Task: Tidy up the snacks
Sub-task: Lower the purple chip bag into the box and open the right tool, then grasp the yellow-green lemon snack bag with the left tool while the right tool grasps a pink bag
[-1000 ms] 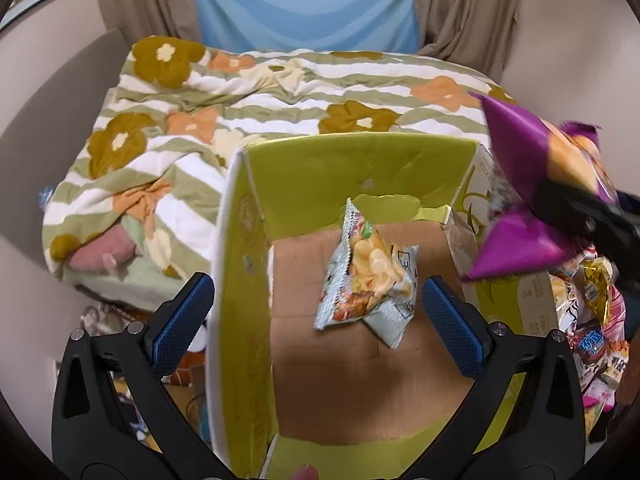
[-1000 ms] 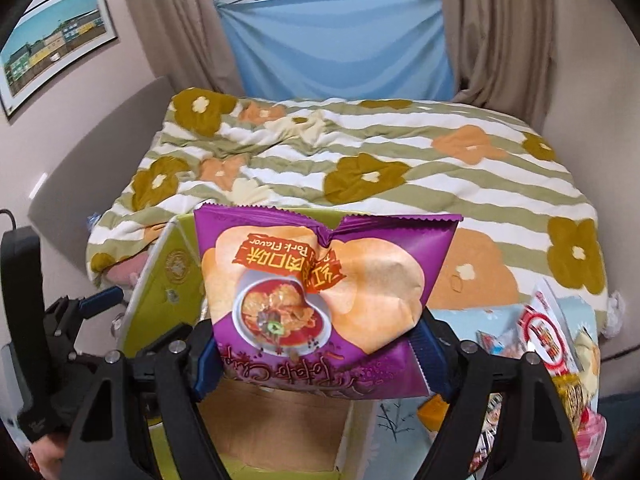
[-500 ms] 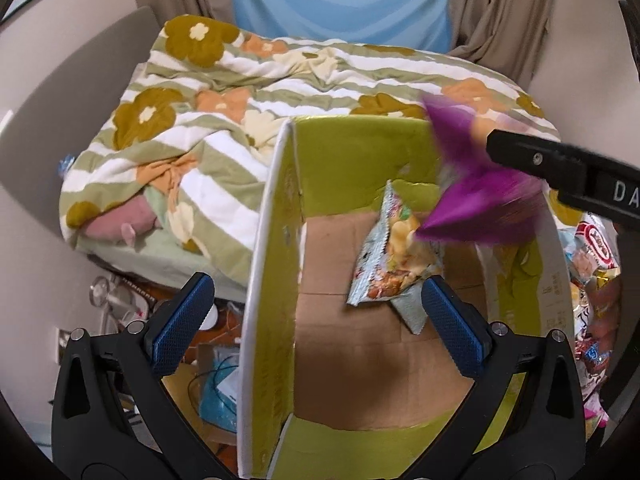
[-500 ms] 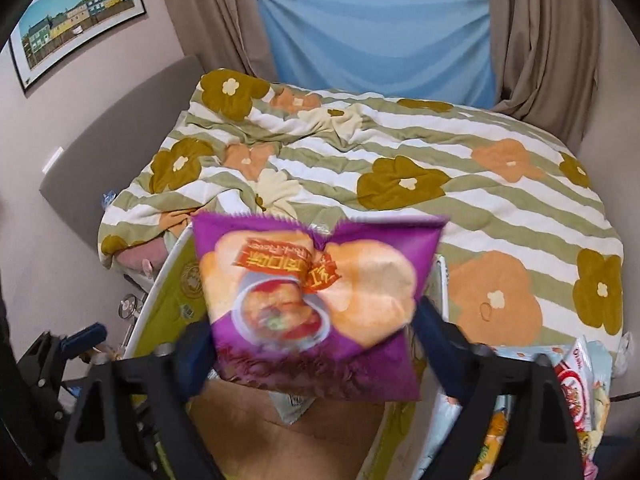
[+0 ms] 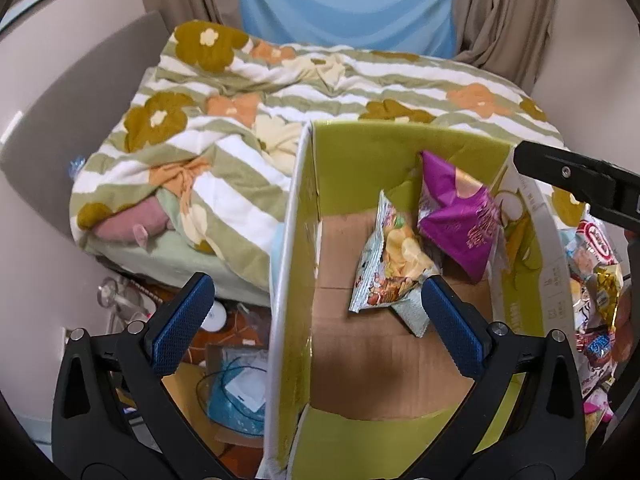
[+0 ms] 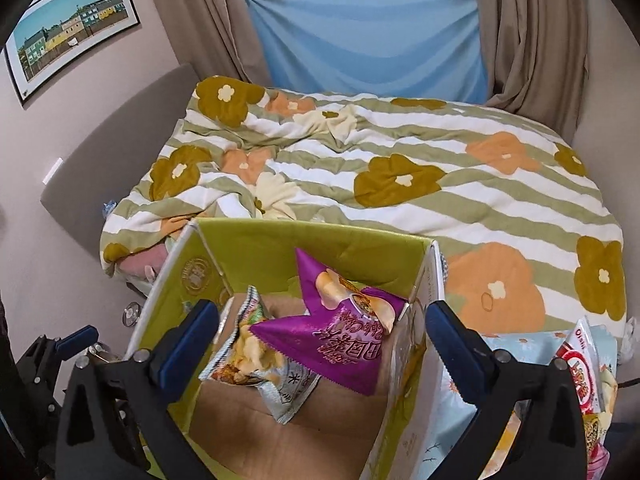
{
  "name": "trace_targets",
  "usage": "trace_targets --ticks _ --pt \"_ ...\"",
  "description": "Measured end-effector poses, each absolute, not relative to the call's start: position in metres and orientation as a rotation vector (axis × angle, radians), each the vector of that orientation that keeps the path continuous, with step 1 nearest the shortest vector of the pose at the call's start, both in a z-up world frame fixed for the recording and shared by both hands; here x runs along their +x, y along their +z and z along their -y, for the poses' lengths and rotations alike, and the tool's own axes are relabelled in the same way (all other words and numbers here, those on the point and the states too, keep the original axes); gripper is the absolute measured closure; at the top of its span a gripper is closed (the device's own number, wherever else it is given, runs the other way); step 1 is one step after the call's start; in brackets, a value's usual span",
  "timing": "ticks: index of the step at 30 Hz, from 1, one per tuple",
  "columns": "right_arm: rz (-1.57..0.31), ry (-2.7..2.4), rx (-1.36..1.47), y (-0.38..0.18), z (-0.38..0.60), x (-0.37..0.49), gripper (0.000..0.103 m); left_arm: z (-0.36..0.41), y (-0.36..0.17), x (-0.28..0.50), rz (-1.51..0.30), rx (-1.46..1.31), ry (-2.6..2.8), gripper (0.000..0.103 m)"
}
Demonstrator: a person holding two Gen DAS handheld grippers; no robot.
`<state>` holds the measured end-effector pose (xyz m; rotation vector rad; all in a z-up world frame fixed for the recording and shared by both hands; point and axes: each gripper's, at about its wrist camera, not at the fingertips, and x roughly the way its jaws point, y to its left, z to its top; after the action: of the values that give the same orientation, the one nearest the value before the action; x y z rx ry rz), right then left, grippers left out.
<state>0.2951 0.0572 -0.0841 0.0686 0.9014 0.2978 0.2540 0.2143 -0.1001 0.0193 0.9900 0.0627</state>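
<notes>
A green cardboard box (image 5: 288,264) (image 6: 176,280) stands open in front of the bed. Inside it, a purple chip bag (image 5: 460,216) (image 6: 340,340) leans in the far right corner. A pale chip bag (image 5: 392,256) (image 6: 248,352) lies beside it on the brown floor. My left gripper (image 5: 316,320) is open and empty, astride the box's left wall. My right gripper (image 6: 320,340) is open and empty above the box; one of its arms shows in the left wrist view (image 5: 580,188).
A pile of loose snack packets (image 5: 596,280) (image 6: 584,368) lies right of the box. The bed with a flowered quilt (image 6: 400,176) is behind. Clutter with a blue bag (image 5: 240,388) lies on the floor left of the box.
My right gripper opened and let go of the purple chip bag, which dropped into the box's far right corner. The left gripper shifted left, across the box's left wall.
</notes>
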Motion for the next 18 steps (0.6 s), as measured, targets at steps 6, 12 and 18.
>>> trace_targets --ticks 6,12,18 --pt "-0.852 0.296 0.071 -0.048 -0.052 0.265 0.0 -0.21 -0.065 0.241 -0.921 0.04 0.04 0.0" --pt "-0.802 0.232 0.08 -0.018 -0.03 0.219 0.0 -0.191 -0.037 0.221 -0.877 0.056 -0.02 0.0" --pt "-0.777 0.149 0.1 -0.002 0.011 0.167 0.0 -0.157 -0.022 0.197 -0.847 0.049 -0.114 0.0"
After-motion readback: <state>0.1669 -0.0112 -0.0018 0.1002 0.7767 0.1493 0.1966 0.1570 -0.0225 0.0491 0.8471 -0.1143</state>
